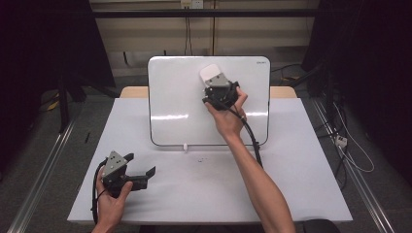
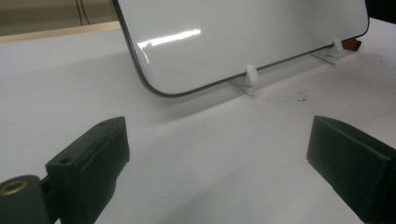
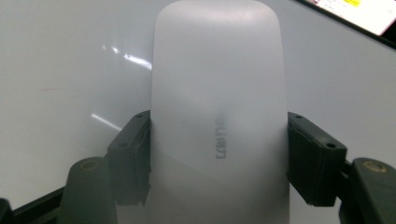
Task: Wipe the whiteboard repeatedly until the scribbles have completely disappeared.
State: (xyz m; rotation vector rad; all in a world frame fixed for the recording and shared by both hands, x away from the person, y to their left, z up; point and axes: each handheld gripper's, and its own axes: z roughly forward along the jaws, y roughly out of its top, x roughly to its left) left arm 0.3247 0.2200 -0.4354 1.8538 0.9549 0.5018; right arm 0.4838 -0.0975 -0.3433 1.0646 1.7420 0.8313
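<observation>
A white whiteboard (image 1: 175, 97) (image 2: 243, 32) (image 3: 70, 56) stands tilted at the back of the white table (image 1: 204, 189). My right gripper (image 1: 214, 81) (image 3: 218, 154) is shut on a white board eraser (image 1: 212, 73) (image 3: 217, 93), held against the board's upper right part, jaws clamping its two long sides. A faint reddish mark (image 3: 51, 88) shows on the board to the eraser's left. My left gripper (image 1: 141, 164) (image 2: 219, 154) rests low at the table's front left, open, with nothing between its jaws, facing the board's lower left corner.
Small white clips (image 2: 251, 73) (image 1: 185, 146) hold the board's bottom edge, with a red piece (image 2: 351, 45) at its far foot. A few dark specks (image 1: 200, 159) lie on the table in front of the board. The right gripper's cable (image 1: 252, 141) trails along the forearm.
</observation>
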